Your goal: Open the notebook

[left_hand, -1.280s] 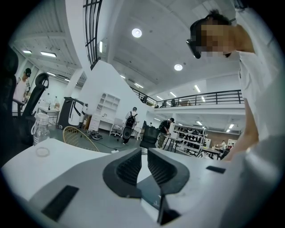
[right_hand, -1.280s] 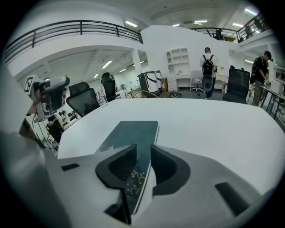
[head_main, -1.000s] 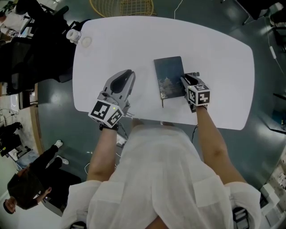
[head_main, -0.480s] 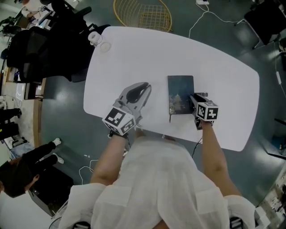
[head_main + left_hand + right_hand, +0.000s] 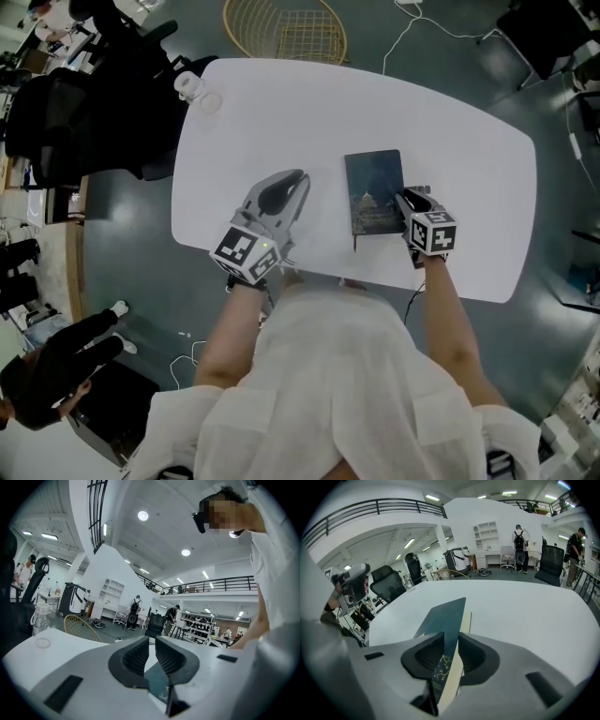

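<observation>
Step, seemingly: gripping cover edge. Notebook (image 5: 375,192) lay closed on table (image 5: 281,112). Right gripper (image 5: 410,199) jaws, just narrowing, pinched its near right edge. Left gripper (image 5: 292,180) barely apart, empty. Next probably needed: swing cover leftward.

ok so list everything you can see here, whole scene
table: 1, white, middle of the head view
notebook: 1, dark teal, on the table near its front edge, right of centre
bottle: 1, clear, table's far left corner
ring or lid: 1, clear, on the table beside the bottle
wire chair: 1, yellow, floor beyond the table
office chairs: several, black, left of the table
cable: 1, white, floor beyond the table
bystanders: several, dark clothes, around the room
forearms: 2, bare, from a white shirt
left tool: 1, grey, over the table left of the notebook, narrow gap, nothing between
right tool: 1, grey, jaws just been closing, clamped on the notebook's near right edge
</observation>
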{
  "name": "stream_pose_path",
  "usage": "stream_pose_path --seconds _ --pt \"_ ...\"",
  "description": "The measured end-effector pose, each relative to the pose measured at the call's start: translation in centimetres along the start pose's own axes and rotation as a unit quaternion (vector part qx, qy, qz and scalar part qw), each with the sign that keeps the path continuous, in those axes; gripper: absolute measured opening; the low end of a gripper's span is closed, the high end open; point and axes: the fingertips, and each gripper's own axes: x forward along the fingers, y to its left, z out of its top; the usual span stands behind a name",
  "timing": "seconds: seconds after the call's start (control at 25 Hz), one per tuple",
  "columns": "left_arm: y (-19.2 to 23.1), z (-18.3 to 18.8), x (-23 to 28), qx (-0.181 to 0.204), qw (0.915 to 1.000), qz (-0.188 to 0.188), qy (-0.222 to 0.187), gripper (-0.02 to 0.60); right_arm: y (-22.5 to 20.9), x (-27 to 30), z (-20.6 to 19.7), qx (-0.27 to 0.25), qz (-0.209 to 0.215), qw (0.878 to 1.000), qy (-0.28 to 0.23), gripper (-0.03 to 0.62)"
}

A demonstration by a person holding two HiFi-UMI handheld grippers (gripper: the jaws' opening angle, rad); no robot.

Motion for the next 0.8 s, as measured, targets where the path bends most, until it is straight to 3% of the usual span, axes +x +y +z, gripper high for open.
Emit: stream_pose_path --seconds 0.44,0.8 --pt "0.5 1.0 0.0 0.013 0.9998 -0.015 0.006 0.041 4.1 -3.2 3.8 -0.042 0.014 0.998 -0.050 0.081" --pt "2.4 2.4 -1.3 0.013 0.9998 -0.012 0.005 0.041 10.4 -3.9 6.5 -0.058 0.076 0.992 -0.086 0.074"
